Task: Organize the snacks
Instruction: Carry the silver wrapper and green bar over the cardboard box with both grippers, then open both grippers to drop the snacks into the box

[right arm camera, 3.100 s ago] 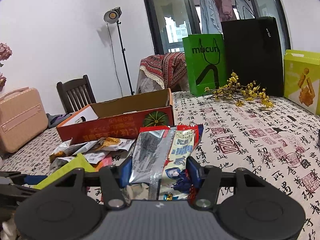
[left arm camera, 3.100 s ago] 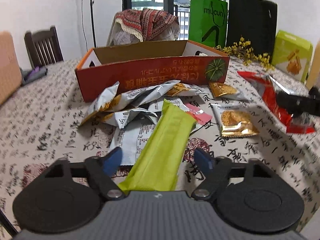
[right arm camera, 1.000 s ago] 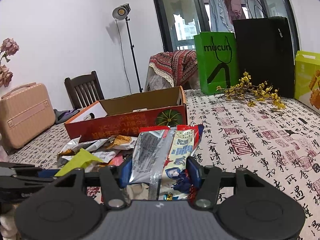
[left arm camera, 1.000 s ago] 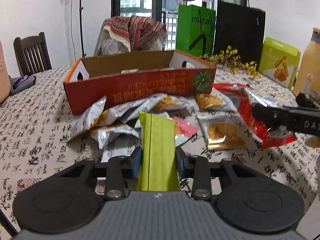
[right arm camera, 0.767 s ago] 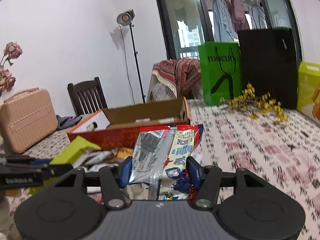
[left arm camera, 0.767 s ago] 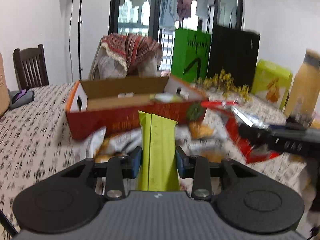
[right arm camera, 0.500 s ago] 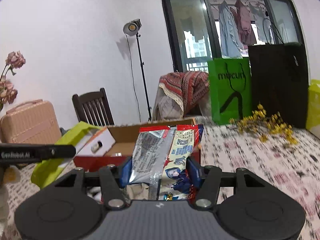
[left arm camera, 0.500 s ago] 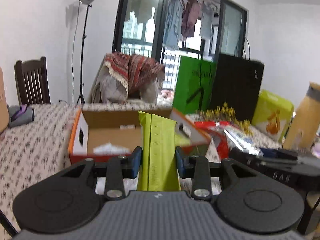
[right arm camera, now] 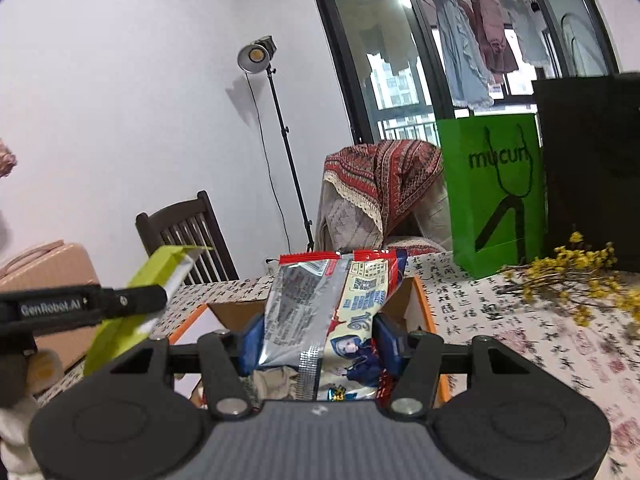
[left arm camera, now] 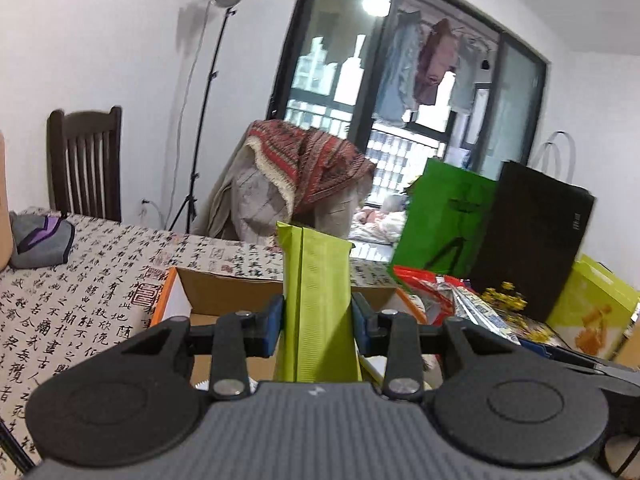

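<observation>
With each tool clamped on a packet, left tool point(left arm camera: 318, 322) on the green packet point(left arm camera: 318, 304), right tool point(right arm camera: 320, 340) on the red packet point(right arm camera: 332, 304), I feared they might collide over the box point(left arm camera: 224, 292).

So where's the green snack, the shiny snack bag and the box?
green snack point(left arm camera: 318, 308), left wrist view, middle of the wrapper.
shiny snack bag point(right arm camera: 320, 312), right wrist view, middle of the bag.
box point(left arm camera: 224, 292), left wrist view, inner back wall.

1. My left gripper point(left arm camera: 318, 324) and right gripper point(right arm camera: 316, 340), each clamping a packet, crowd the open cardboard box point(left arm camera: 224, 292).
2. Beyond it: bare tablecloth point(left arm camera: 100, 264), passable.
3. Right flank: green bag point(right arm camera: 496, 192), black bag point(right arm camera: 592, 168), yellow flowers point(right arm camera: 576, 276).
</observation>
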{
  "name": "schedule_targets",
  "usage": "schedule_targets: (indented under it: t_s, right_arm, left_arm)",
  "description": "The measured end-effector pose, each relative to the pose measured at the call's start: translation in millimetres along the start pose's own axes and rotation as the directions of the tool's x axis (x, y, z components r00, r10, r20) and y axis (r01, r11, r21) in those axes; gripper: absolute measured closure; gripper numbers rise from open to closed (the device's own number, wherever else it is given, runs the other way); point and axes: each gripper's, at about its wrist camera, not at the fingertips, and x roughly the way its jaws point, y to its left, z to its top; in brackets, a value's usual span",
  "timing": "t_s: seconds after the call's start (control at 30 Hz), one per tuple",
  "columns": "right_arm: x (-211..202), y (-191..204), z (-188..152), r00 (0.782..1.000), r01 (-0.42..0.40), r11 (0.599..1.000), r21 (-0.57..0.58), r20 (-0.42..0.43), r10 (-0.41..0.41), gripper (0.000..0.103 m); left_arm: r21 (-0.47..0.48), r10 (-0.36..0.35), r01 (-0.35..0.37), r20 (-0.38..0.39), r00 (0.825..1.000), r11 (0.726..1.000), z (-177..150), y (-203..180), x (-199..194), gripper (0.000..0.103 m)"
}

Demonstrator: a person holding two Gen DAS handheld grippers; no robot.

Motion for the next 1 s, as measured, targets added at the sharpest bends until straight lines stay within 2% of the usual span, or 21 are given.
schedule_targets:
  t_s: [0.13, 0.27, 0.43, 0.47, 0.5, 0.53, 0.57, 0.63, 0.7, 0.8, 1.0]
  right_arm:
    - [36.8, -1.6, 0.5, 0.999, 0.030, 1.000, -0.005, -0.029, -0.030, 0.047]
    - [56.7, -9.7, -14.7, 0.999, 0.043, 0.999, -0.003, -0.023, -0.043, 0.047]
    - [69.9, -14.2, -27.3, 0.997, 0.061, 0.997, -0.040, -0.047, -0.063, 0.046]
    - [70.4, -14.3, -28.8, 0.997, 0.058, 0.997, -0.045, -0.053, -0.061, 0.045]
    - [71.6, -14.5, -30.0, 0.996, 0.062, 0.997, -0.051, -0.058, -0.065, 0.044]
    - [71.0, -14.5, -31.0, 0.996, 0.059, 0.997, -0.059, -0.061, -0.063, 0.034]
    - [69.9, -14.4, -32.0, 0.997, 0.057, 0.996, -0.065, -0.056, -0.060, 0.016]
    - [67.1, -15.2, -32.9, 0.997, 0.058, 0.996, -0.071, -0.044, -0.061, 0.000]
    - [63.8, -17.0, -31.7, 0.998, 0.055, 0.997, -0.062, -0.035, -0.058, 0.000]
    - [60.8, -18.2, -30.8, 0.998, 0.060, 0.997, -0.049, -0.031, -0.062, 0.000]
    - [56.2, -15.2, -25.2, 0.998, 0.065, 0.996, -0.055, -0.021, -0.066, 0.000]
  left_arm:
    - [-0.037, 0.046, -0.047, -0.023, 0.999, 0.998, -1.2, 15.7, 35.3, 0.067]
    - [-0.068, 0.079, -0.083, -0.052, 0.996, 0.994, -15.4, 32.2, 58.4, 0.067]
    - [-0.044, 0.118, -0.123, -0.098, 0.988, 0.991, -26.6, 38.4, 75.2, 0.062]
    - [-0.044, 0.123, -0.128, -0.095, 0.988, 0.991, -27.8, 39.0, 75.2, 0.053]
    - [-0.048, 0.124, -0.128, -0.088, 0.988, 0.991, -28.2, 39.6, 73.7, 0.031]
    - [-0.056, 0.131, -0.135, -0.079, 0.988, 0.989, -28.3, 40.4, 72.7, 0.017]
    - [-0.073, 0.151, -0.155, -0.057, 0.987, 0.985, -28.9, 41.3, 69.4, 0.000]
    - [-0.088, 0.165, -0.166, -0.020, 0.986, 0.982, -29.4, 43.3, 63.0, 0.000]
    - [-0.094, 0.147, -0.149, -0.034, 0.989, 0.984, -28.1, 45.7, 63.4, 0.000]
    - [-0.092, 0.158, -0.160, -0.030, 0.987, 0.983, -27.3, 43.7, 62.5, 0.000]
    - [-0.071, 0.159, -0.157, 0.012, 0.987, 0.985, -18.1, 31.7, 45.6, 0.000]
